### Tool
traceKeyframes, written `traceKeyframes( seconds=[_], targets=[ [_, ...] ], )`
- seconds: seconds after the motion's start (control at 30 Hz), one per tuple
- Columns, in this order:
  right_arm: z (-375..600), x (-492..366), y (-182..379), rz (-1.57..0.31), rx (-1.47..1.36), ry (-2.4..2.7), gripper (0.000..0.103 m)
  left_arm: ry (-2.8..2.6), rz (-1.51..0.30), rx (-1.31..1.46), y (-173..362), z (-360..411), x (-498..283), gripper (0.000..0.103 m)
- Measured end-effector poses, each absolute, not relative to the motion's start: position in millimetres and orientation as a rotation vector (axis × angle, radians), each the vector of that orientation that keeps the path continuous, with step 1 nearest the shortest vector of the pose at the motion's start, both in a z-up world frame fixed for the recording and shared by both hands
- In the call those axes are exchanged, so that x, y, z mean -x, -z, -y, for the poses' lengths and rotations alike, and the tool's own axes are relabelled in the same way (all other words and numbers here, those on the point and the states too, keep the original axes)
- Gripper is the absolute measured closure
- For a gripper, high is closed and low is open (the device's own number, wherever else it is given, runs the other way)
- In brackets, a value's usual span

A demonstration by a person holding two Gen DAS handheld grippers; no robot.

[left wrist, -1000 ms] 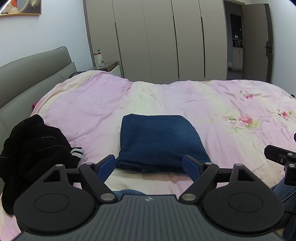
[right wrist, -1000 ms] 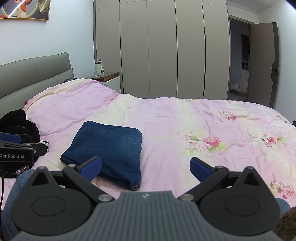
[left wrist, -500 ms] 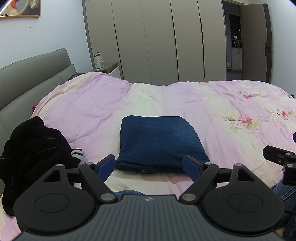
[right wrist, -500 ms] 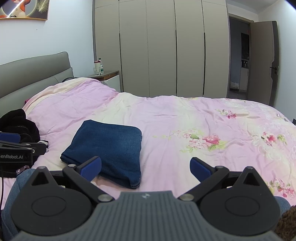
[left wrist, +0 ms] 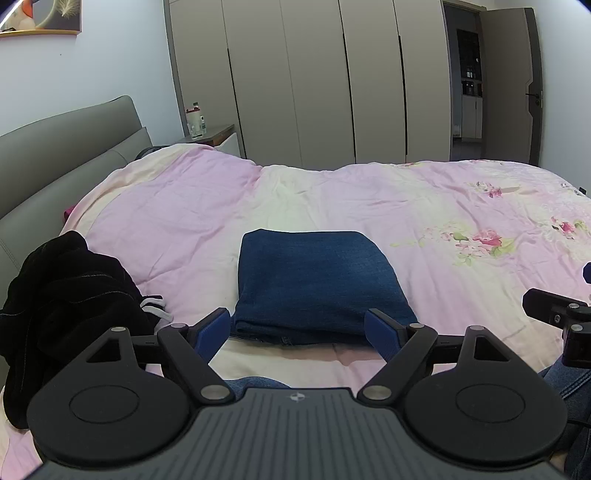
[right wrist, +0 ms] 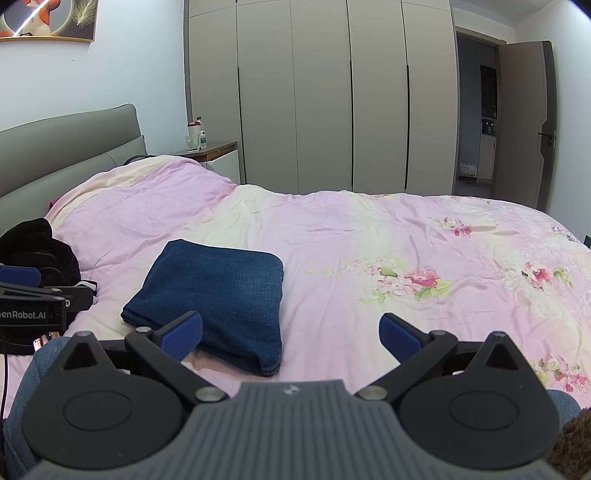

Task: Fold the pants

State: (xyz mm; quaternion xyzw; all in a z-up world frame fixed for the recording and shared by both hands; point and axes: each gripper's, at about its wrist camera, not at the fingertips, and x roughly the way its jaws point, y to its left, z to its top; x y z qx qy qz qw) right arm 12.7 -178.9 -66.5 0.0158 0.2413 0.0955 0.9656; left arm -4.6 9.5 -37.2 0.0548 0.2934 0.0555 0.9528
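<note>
**Bedroom, folded jeans on quilt, both grippers empty**

Pink floral quilt (left wrist: 424, 206) covers a wide bed and fills the middle band of both views. Grey padded headboard (left wrist: 62, 147) at left edge. Beige wardrobe doors (left wrist: 314, 81) across the upper centre; open door (right wrist: 524, 122) at upper right. Nightstand (right wrist: 210, 147) with bottles sits just left of the wardrobe. Framed picture (right wrist: 55, 18) in the upper left corner.

Folded blue jeans (left wrist: 317, 280) lie flat on the quilt as a compact rectangle, centre of the left wrist view, lower left of centre in the right wrist view (right wrist: 214, 295). Layered edges face the cameras. Black garment (left wrist: 66, 302), crumpled, at the left edge, near the jeans but apart from them.

Left gripper (left wrist: 304, 328): jaws spread wide, nothing between them; blue fingertips (left wrist: 214, 326) frame the near edge of the jeans in the picture, contact not discernible.

Right gripper (right wrist: 291, 332): jaws spread wide, holding nothing, low centre of frame. Its left tip overlaps the jeans' near corner in the view; its right tip is over bare quilt.

Each gripper's body shows at the other's frame edge.
</note>
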Motion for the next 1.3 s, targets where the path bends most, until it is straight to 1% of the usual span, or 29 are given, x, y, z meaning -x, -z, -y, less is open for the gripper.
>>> traceKeyframes(
  seconds=[0.4, 1.3],
  targets=[
    [178.2, -13.2, 67.8, -0.521, -0.049, -0.199, 0.005, -0.107, -0.599, -0.116, 36.1, -7.6, 6.5, 0.007],
    [177.3, -11.9, 67.9, -0.521, -0.053, -0.196, 0.005, -0.092, -0.587, -0.144, 35.0, -7.2, 7.4, 0.007]
  ],
)
